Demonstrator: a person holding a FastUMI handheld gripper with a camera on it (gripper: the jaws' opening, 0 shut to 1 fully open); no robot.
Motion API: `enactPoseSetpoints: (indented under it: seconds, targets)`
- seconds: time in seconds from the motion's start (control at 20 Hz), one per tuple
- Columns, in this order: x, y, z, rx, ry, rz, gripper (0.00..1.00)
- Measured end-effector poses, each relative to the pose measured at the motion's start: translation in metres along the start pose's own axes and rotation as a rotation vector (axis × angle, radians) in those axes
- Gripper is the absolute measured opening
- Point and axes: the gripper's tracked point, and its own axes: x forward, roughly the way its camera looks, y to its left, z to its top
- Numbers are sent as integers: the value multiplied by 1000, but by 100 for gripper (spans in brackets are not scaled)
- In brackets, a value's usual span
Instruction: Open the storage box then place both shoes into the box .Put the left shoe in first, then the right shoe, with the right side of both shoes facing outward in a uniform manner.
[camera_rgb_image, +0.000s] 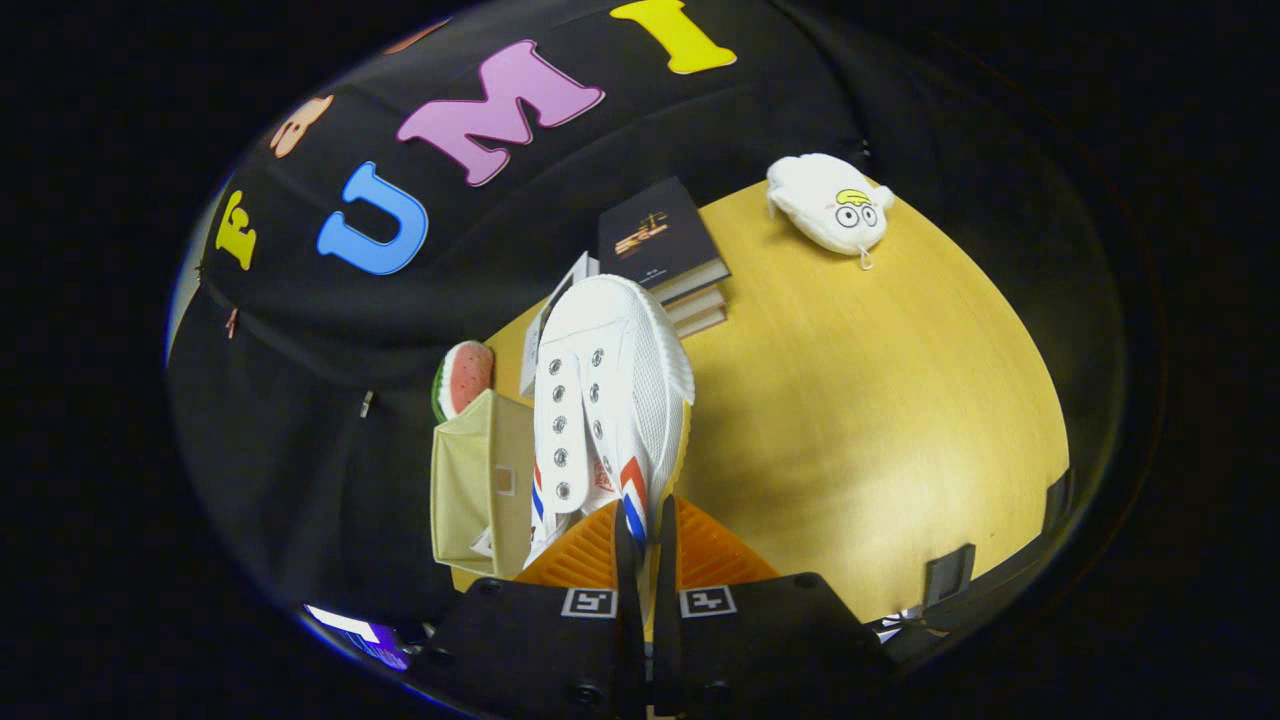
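Observation:
A white sneaker (605, 400) with red and blue side stripes hangs lifted above the wooden table (880, 420), toe pointing away from me. My gripper (643, 540) is shut on the sneaker's heel-side collar, its orange fingers (585, 555) pressed close together with the thin shoe wall between them. Just beyond the fingers, on the shoe's other side, stands the beige fabric storage box (480, 480), seen from its side; I cannot tell whether its lid is open. The shoe covers part of the box.
A stack of dark books (665, 250) lies on the table beyond the sneaker's toe. A white plush toy with cartoon eyes (830, 203) sits at the table's far corner. A watermelon-slice toy (462, 378) rests behind the box. Black brackets (950, 572) line the table's near edge.

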Motion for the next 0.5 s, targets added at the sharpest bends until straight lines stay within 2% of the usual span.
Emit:
enactPoseSetpoints:
  seconds: [0.35, 0.5]
  targets:
    - [47, 128, -40, -37, 58, 98, 8]
    - [79, 163, -61, -32, 92, 106, 8]
